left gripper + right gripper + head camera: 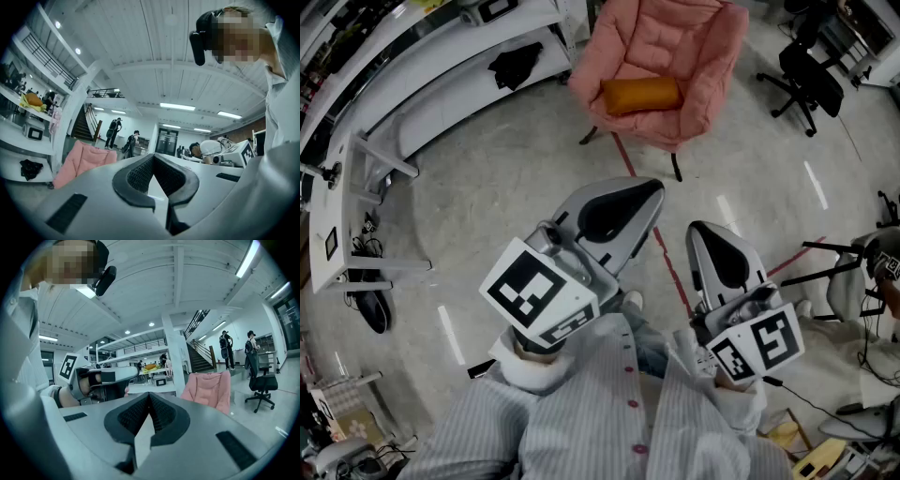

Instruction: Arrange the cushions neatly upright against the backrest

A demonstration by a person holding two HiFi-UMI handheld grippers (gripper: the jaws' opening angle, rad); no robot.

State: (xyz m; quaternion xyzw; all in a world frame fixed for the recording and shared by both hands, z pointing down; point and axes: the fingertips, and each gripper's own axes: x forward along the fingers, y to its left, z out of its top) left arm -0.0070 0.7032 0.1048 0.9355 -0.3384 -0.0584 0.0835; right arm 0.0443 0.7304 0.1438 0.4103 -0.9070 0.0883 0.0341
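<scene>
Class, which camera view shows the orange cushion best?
The head view: the orange cushion lies in full sight on the pink chair. In both gripper views the chair appears, but no cushion shows.

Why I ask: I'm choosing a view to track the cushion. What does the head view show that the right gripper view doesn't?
Head view only: the orange cushion lying across the seat of the pink chair, and a red floor line.
Right gripper view only: a staircase with two people standing by it.
Both: the pink chair, a black office chair, the left gripper and the right gripper, both shut and empty.
</scene>
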